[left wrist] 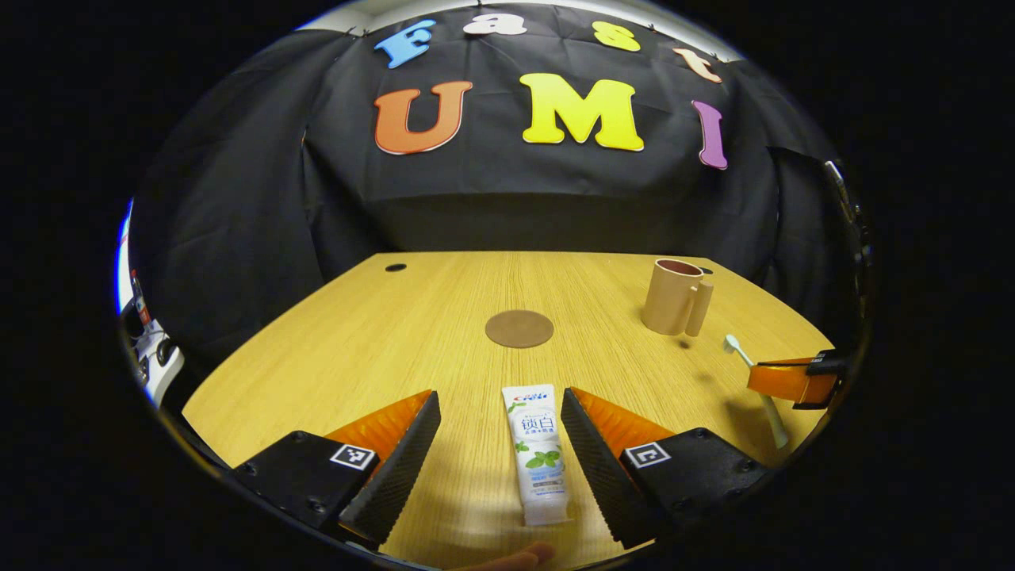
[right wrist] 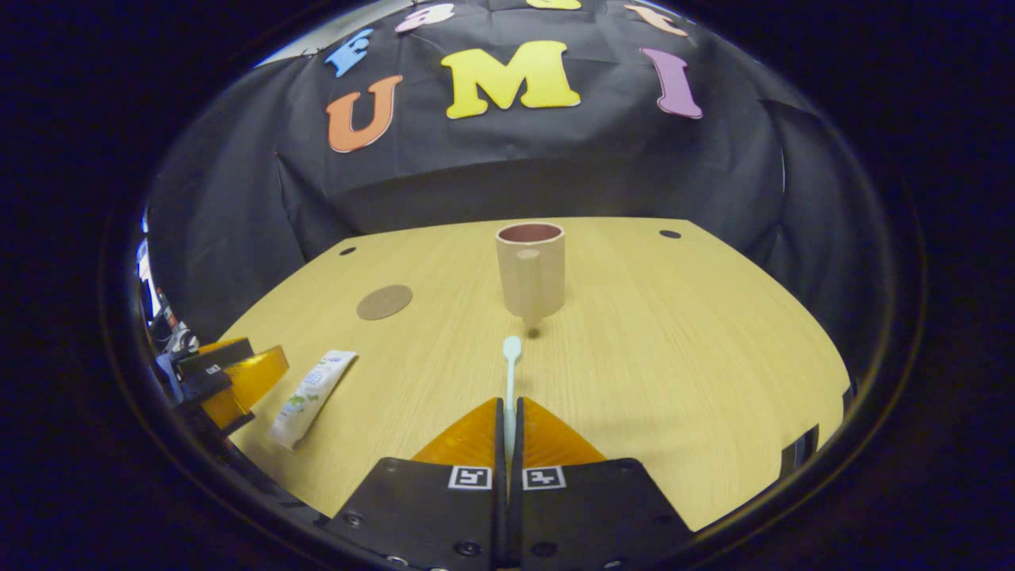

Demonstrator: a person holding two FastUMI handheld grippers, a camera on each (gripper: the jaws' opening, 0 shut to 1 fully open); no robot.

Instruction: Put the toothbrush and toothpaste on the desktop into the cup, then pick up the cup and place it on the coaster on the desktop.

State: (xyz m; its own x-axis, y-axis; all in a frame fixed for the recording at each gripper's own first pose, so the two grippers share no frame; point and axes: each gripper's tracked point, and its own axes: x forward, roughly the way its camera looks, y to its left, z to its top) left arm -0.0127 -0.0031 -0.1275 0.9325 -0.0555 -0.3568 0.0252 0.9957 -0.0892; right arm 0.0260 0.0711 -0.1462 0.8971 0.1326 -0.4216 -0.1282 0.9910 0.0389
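A white toothpaste tube [left wrist: 538, 452] lies flat on the wooden desktop between the fingers of my left gripper [left wrist: 501, 404], which stands open and does not touch it. My right gripper [right wrist: 510, 408] is shut on the handle of a pale green toothbrush [right wrist: 511, 373], whose head points toward the tan cup [right wrist: 530, 270]. The cup stands upright, its handle facing the right gripper view. In the left gripper view the cup [left wrist: 676, 296] is at the far right, the toothbrush [left wrist: 753, 377] and right gripper [left wrist: 793, 381] nearer. A round brown coaster [left wrist: 519, 328] lies mid-table.
The coaster [right wrist: 384, 302] and the toothpaste [right wrist: 311, 396] lie left of the cup in the right gripper view, with the left gripper [right wrist: 230, 381] beside the tube. Small dark holes [left wrist: 395, 268] mark the desktop's far corners. The table's edges drop off on all sides.
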